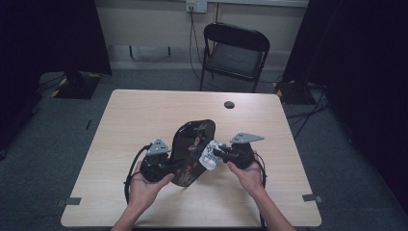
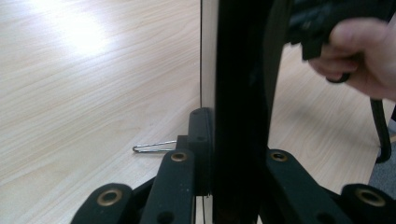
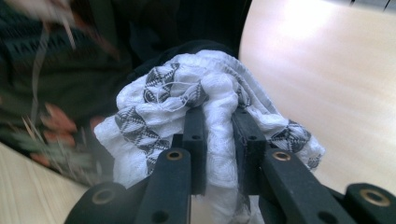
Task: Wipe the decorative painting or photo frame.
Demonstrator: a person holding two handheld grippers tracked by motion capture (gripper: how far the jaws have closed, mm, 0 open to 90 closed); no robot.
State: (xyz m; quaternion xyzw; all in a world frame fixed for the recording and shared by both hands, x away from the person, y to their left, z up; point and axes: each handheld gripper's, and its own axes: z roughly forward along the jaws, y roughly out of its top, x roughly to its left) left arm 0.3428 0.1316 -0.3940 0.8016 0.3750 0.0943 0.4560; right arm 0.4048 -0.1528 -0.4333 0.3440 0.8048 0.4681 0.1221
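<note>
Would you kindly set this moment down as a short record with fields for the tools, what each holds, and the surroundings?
left tool: shut on the edge of the black tray, which stands tilted up on the table
right tool: shut on a bunched white patterned cloth, held against the tray's decorated face
tray decoration: reddish floral pattern
behind the table: black folding chair
also on the table: small dark round spot

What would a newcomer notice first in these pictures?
First, the black tray with a floral pattern, held up on edge at the middle of the table by the left gripper, whose jaws clamp its rim. Next, the white cloth with a dark geometric pattern, bunched in the right gripper against the tray's right side.
</note>
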